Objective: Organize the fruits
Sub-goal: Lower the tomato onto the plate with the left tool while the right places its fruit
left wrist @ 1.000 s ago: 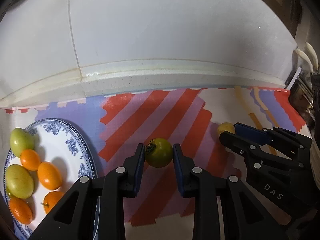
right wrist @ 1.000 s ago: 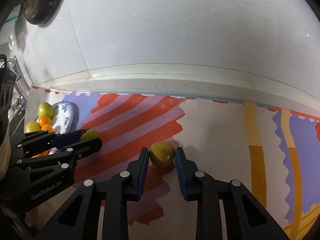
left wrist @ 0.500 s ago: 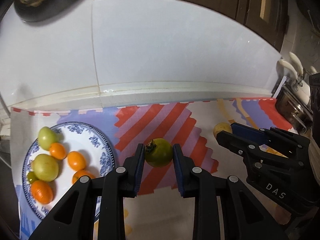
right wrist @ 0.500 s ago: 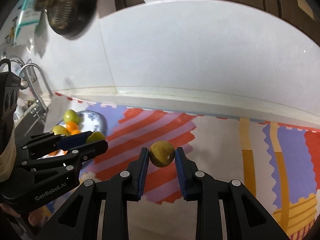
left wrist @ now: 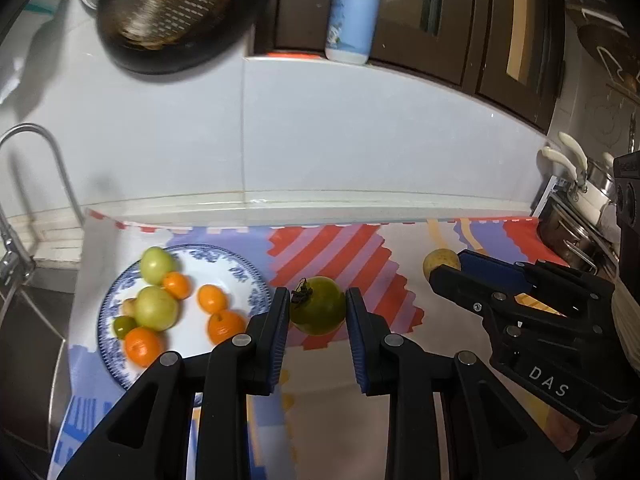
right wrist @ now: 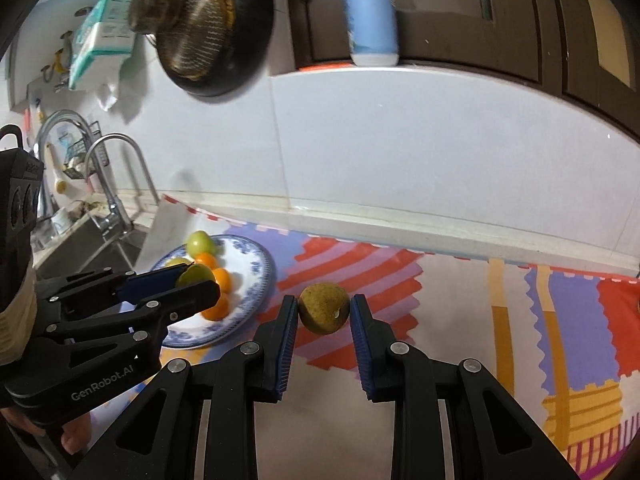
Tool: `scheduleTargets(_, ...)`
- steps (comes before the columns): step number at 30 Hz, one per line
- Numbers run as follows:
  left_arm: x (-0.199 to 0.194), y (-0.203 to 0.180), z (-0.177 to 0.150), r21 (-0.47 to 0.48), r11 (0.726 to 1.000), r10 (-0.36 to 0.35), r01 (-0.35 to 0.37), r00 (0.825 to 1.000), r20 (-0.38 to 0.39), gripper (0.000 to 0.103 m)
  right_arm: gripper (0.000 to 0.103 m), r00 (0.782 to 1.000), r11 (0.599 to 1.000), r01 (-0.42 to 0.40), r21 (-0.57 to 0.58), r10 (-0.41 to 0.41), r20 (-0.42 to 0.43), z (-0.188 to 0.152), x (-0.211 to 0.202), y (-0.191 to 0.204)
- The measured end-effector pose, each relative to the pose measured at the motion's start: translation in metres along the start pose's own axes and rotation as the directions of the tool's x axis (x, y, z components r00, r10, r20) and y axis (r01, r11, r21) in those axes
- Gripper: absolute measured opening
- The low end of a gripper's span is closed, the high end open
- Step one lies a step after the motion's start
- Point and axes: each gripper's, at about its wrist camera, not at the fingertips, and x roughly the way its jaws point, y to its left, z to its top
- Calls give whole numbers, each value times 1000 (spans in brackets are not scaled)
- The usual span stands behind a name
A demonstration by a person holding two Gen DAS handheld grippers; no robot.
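Note:
My left gripper (left wrist: 318,306) is shut on a green tomato (left wrist: 319,305) with a dark stem and holds it above the striped mat. My right gripper (right wrist: 324,308) is shut on a yellow-brown round fruit (right wrist: 324,307) and holds it in the air; that fruit also shows in the left wrist view (left wrist: 440,261). A blue-and-white plate (left wrist: 244,270) at the left carries several oranges and green fruits. In the right wrist view the plate (right wrist: 258,276) lies left of my right gripper, and the left gripper (right wrist: 200,280) with its tomato hangs in front of it.
A colourful striped mat (left wrist: 344,248) covers the counter in front of a white tiled wall. A sink and tap (right wrist: 112,184) stand at the left. Pots (left wrist: 576,224) stand at the far right. A strainer (left wrist: 172,4) and a bottle (left wrist: 352,12) sit high on the wall.
Both grippers have risen from the mat, each carrying its fruit. More of the plate, the wall and the cupboards has come into view.

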Motion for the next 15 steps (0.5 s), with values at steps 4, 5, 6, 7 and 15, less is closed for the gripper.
scheduleTargets(4,-19,12,-8,-11,1000,17,-17,1000,13,28,28,1000,1000,-17,-12,17,13,-1,-10,17)
scheduleTargets(5,-23,14,-10,-14,1000,22,-21,1000,15,28,28,1000,1000,-20,-14,20,15,-2,-11,21)
scheduleTargets(6,-28,18,-13,-16,999,30,-30,999,15,28,28,1000,1000,-25,-17,25,18,-3,-13,26)
scheduleTargets(7,-31,21,-15,-18,999,34,-34,999,16,28,28,999,999,-34,-21,34,20,-3,-14,32)
scheduleTargets(15,-54,53,-27,-33,996,86,-86,996,15,28,28,996,995,-82,-52,83,25,-6,-14,72)
